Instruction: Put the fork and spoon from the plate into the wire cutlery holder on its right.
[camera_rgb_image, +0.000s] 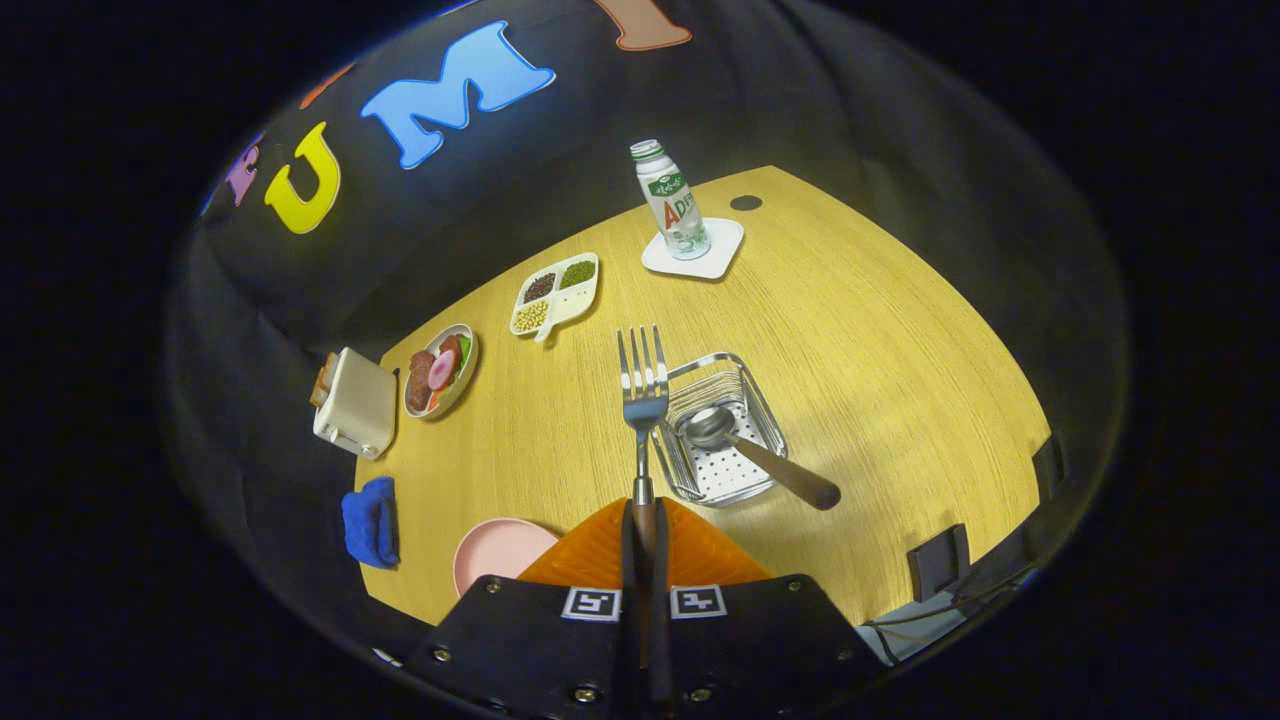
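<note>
**Spoon in, fork on its way**

The spoon (745, 450) already lies in the wire cutlery holder (762, 415). The tongs (645, 545) pinch the fork (643, 390) by its handle, tines forward, just beside the holder above the surface (880, 330); the pink plate (495, 555) sits bare.

Gripper (645, 530) fingers clamped on fork (642, 385) handle, tines just left of wire cutlery holder (718, 428). Spoon (755, 450) lies inside, handle overhanging its near right rim. Bare table (900, 360) right of the holder; plate (495, 555) near left
</note>
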